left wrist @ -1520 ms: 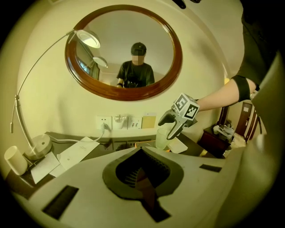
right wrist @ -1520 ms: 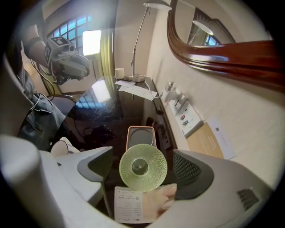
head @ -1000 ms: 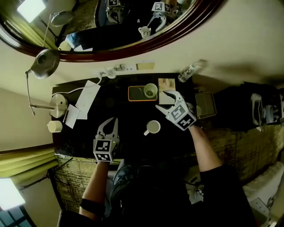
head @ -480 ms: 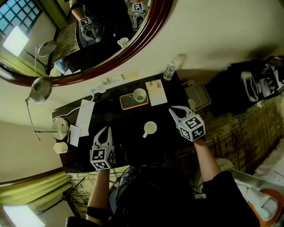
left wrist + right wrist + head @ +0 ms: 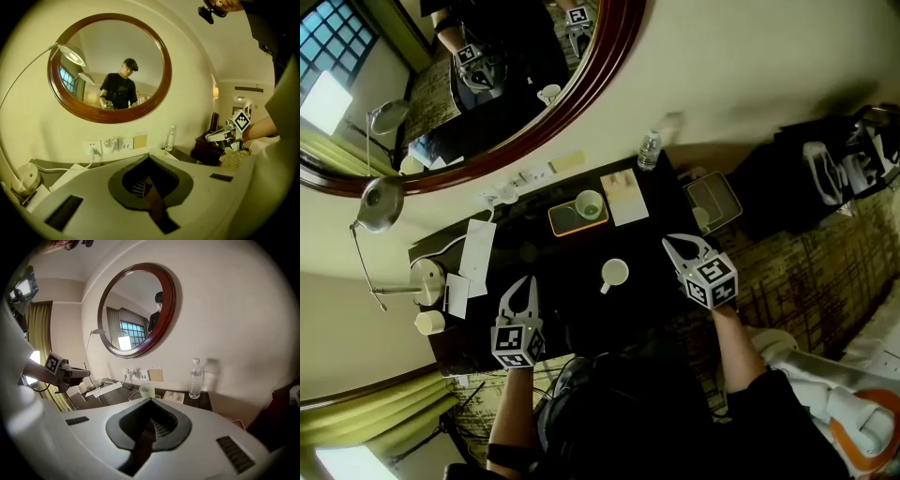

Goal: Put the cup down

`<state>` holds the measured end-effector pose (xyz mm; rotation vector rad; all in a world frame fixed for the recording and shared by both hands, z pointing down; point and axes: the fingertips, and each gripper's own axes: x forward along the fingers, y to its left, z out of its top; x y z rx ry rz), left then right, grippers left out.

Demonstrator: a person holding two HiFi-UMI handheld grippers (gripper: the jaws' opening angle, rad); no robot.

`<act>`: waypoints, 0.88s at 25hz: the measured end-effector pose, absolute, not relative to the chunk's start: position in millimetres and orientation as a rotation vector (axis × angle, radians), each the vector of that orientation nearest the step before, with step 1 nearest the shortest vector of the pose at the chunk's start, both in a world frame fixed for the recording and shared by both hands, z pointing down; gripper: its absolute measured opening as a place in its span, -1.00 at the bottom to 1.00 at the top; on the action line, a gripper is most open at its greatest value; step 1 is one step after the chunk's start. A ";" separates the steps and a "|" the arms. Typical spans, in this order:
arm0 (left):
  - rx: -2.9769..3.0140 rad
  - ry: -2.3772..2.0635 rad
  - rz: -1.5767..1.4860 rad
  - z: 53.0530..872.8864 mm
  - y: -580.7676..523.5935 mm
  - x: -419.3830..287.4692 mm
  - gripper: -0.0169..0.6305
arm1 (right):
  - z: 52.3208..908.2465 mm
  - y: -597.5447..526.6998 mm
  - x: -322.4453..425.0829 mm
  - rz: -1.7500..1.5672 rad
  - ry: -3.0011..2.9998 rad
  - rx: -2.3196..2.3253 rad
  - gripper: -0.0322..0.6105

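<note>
Risk first: left gripper & right gripper are both shut w/ nothing held, either side of the cup and apart from it. A careless sweep could clip its handle & tip it. Cup is small, pale, upright mid-table, handle near-left. Beyond it, a 2nd cup on a tray.

A person in a black short-sleeved top, shown in the round wood-framed mirror also wearing a dark cap, carries the left gripper and the right gripper; each has broad pale grey plastic fingers with a dark ribbed lining and a white cube printed with black square markers
</note>
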<state>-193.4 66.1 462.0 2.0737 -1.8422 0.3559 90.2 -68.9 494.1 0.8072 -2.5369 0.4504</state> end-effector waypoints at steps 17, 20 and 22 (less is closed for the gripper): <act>2.093 -1.732 0.380 474.8 61.2 -169.4 -0.44 | 511.0 -57.0 99.1 0.470 -2.513 0.755 -0.90; 2.158 -1.649 0.426 477.8 55.4 -151.6 -0.25 | 513.4 -55.5 102.4 0.476 -2.507 0.757 -0.90; 2.202 -1.586 0.454 479.9 51.4 -138.9 -0.13 | 515.8 -52.1 105.5 0.481 -2.503 0.759 -0.90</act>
